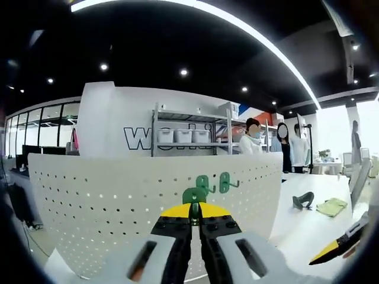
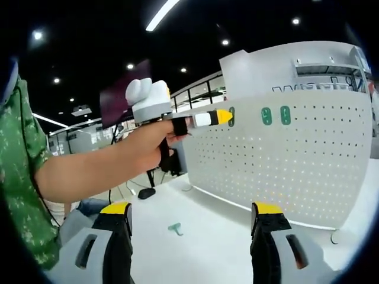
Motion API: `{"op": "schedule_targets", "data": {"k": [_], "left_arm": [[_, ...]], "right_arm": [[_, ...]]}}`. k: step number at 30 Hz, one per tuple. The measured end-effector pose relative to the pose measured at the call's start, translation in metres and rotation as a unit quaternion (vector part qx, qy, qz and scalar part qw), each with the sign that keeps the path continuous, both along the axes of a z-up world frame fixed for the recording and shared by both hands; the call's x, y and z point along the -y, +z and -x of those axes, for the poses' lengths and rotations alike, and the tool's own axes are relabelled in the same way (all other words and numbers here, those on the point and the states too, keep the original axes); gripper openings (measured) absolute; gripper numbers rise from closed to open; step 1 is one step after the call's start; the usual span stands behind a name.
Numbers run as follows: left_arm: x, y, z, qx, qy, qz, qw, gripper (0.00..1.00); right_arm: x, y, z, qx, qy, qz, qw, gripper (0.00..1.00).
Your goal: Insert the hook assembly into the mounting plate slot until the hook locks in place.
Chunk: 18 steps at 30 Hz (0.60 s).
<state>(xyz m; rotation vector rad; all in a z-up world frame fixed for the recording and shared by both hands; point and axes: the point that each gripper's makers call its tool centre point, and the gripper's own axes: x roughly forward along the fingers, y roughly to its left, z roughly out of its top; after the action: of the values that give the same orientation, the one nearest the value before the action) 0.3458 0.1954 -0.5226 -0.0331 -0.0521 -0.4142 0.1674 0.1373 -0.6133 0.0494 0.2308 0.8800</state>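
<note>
The left gripper (image 1: 195, 214) has its jaws pressed together on a green hook (image 1: 193, 195), held against the white pegboard (image 1: 118, 201). Two more green hooks (image 1: 214, 184) hang on the board just beside it. The right gripper (image 2: 192, 225) has its jaws spread wide, holding nothing, above the white table (image 2: 207, 236), where a small green piece (image 2: 175, 228) lies.
</note>
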Motion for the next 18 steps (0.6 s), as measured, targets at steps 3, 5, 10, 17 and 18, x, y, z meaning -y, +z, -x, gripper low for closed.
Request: {"op": "schedule_targets", "data": {"k": [3, 5, 10, 17, 18], "left_arm": [[0.002, 0.004, -0.008, 0.004, 0.007, 0.007, 0.9999, 0.03], [0.004, 0.006, -0.014, 0.007, 0.011, 0.005, 0.9999, 0.03], [0.005, 0.007, -0.025, 0.010, 0.021, 0.010, 0.9997, 0.03], [0.002, 0.009, -0.040, 0.015, 0.045, 0.015, 0.9988, 0.03], [0.003, 0.009, -0.041, 0.015, 0.045, 0.017, 0.9987, 0.03]], "right_arm": [[0.003, -0.002, -0.001, -0.003, -0.002, 0.001, 1.0000, 0.84], [0.005, -0.003, -0.003, -0.004, -0.004, 0.000, 1.0000, 0.84], [0.008, -0.006, -0.005, -0.008, -0.006, 0.001, 0.9999, 0.84], [0.015, -0.012, -0.010, -0.015, -0.009, 0.001, 0.9998, 0.84], [0.016, -0.013, -0.010, -0.016, -0.008, 0.001, 0.9998, 0.84]]}}
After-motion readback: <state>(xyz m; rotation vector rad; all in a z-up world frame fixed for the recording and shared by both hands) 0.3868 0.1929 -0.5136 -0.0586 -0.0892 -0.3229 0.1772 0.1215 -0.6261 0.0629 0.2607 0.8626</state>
